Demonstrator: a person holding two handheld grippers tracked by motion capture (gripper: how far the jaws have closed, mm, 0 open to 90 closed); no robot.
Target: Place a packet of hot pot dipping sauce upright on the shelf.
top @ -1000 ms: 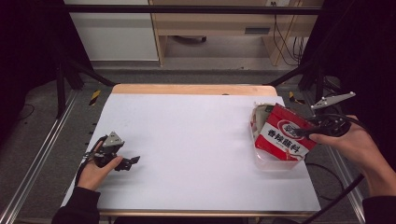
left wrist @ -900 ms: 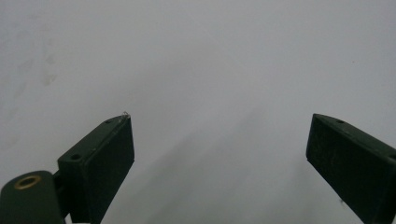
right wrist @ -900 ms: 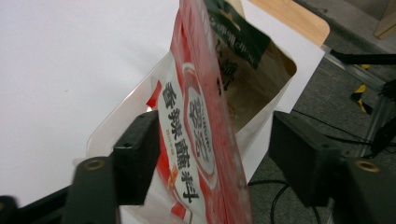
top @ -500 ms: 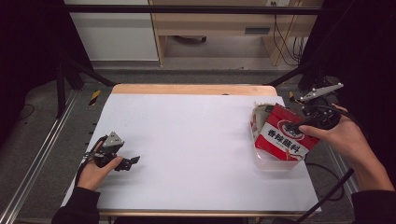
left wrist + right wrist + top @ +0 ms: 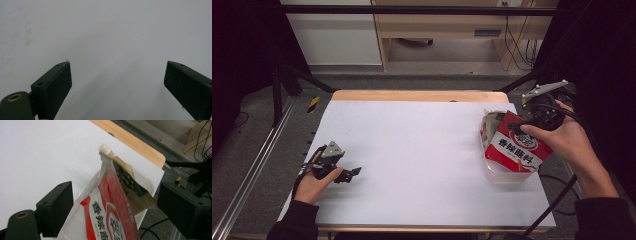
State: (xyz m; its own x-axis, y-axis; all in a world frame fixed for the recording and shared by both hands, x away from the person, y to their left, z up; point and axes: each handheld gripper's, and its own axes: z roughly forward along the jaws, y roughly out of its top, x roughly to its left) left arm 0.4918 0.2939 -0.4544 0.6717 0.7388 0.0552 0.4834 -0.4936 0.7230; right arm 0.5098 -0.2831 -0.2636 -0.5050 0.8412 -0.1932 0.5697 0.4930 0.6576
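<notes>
Opening wide, the right gripper (image 5: 518, 126) has just released a red pouch (image 5: 517, 148) lying in a clear tray (image 5: 508, 176); the left gripper (image 5: 354, 172) rests apart on the table (image 5: 422, 150).

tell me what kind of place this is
Probably a lab or workshop set up for recording handling demos, not a home kitchen. A white-covered table stands inside a dark metal frame, loose cables hang by plain wooden furniture behind, and a person works with a handheld tool.
</notes>
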